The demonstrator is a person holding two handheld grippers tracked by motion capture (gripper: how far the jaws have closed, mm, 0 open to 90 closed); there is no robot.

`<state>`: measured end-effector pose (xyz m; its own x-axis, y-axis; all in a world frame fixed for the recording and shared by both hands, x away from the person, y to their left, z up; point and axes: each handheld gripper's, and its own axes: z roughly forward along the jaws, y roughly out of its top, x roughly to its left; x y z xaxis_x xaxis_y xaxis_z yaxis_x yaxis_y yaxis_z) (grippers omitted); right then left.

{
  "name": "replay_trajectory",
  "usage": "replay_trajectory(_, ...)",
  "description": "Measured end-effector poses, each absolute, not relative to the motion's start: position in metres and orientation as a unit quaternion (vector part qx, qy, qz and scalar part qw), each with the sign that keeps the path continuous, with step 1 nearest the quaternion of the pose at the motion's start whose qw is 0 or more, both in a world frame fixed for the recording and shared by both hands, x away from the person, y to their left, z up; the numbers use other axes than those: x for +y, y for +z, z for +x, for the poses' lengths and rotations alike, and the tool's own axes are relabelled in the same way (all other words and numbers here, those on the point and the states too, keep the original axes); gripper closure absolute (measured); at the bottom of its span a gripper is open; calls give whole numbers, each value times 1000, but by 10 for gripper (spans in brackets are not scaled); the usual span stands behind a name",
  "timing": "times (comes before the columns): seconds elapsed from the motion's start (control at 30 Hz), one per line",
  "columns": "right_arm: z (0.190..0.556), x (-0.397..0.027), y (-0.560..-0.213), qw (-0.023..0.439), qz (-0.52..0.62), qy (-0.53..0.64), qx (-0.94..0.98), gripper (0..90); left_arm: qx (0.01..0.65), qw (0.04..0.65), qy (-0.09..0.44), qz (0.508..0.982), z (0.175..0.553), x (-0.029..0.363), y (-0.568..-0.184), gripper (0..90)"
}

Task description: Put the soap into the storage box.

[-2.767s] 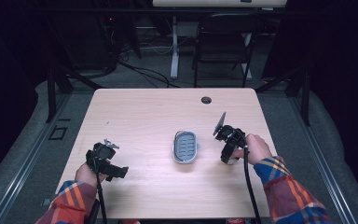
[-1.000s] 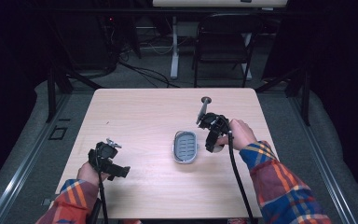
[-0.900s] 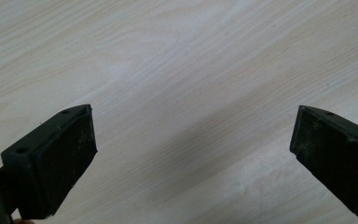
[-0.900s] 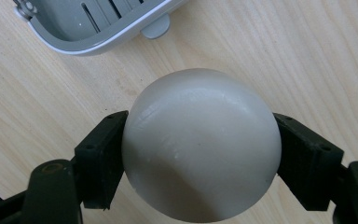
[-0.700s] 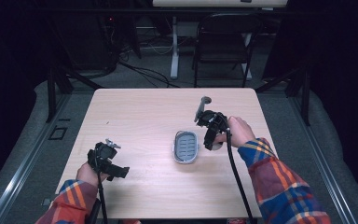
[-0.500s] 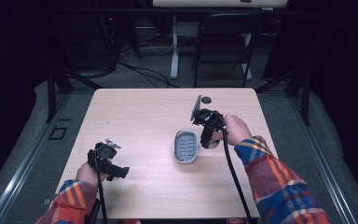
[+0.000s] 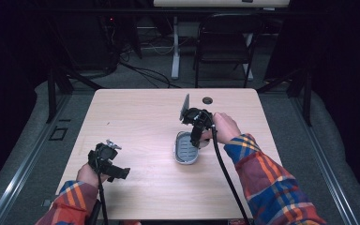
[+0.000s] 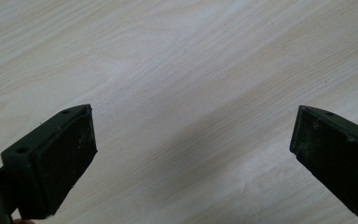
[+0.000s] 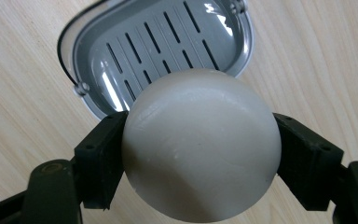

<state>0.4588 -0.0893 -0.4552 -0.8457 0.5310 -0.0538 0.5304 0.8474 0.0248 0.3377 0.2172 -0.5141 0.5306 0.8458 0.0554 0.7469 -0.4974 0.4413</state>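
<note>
While the soap [image 9: 200, 144], smooth and likely slippery, is clamped across its middle by the right gripper [image 9: 200, 154], the dish [image 9: 168, 46] lies at 12 o'clock; the left gripper [image 8: 191, 158] is held wide.

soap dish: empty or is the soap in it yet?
Empty. In the right gripper view the grey soap dish shows bare slots, and the round white soap is clamped in the right gripper, above its near end.
</note>
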Motion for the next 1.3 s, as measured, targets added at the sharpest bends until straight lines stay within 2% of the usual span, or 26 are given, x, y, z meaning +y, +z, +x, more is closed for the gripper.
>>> replay_trajectory(0.8, 463, -55, -476, 11, 256, 21, 966, 241, 466, 183, 132, 856, 338, 217, -515, 4)
replay_trajectory(1.3, 461, -51, -491, 10, 240, 14, 971, 241, 466, 181, 131, 856, 338, 217, -515, 4)
